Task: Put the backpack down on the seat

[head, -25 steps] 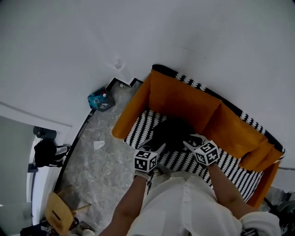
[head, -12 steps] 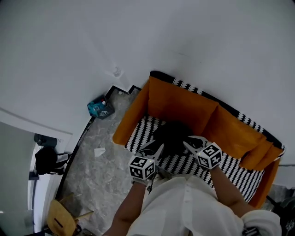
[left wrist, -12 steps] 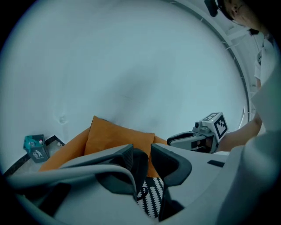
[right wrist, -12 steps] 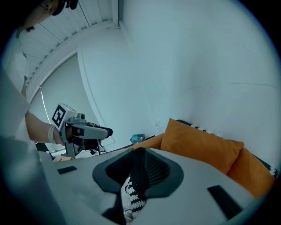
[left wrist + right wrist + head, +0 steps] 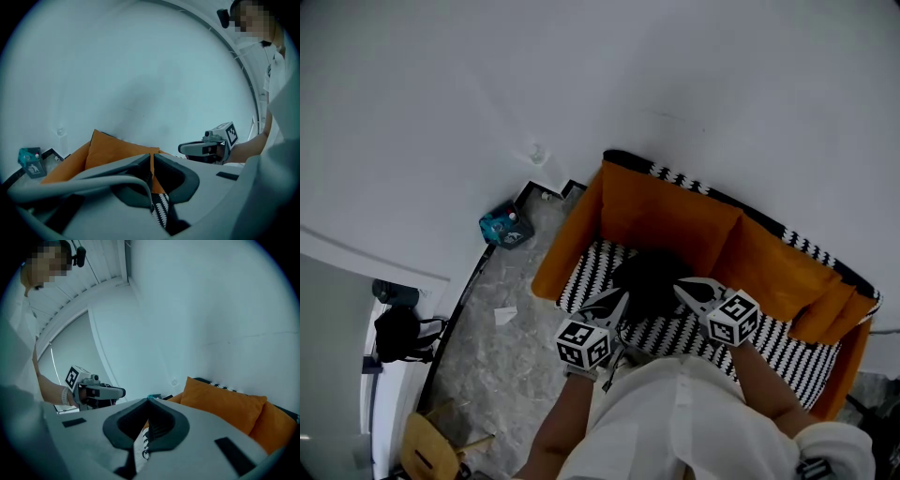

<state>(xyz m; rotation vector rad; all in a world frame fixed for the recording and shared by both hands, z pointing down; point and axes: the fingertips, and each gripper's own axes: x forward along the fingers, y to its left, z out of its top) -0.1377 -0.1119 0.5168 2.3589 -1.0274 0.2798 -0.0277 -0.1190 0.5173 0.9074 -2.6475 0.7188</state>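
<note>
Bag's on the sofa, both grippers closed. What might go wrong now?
Whether the backpack on the seat leans on the orange cushion is unclear, so it might slump forward. The left gripper and right gripper, both shut and empty, hover close beside it; withdrawing might nudge it.

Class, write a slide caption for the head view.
Shut left claw and right claw point at the black fabric backpack on the orange sofa's black-and-white patterned seat.
</note>
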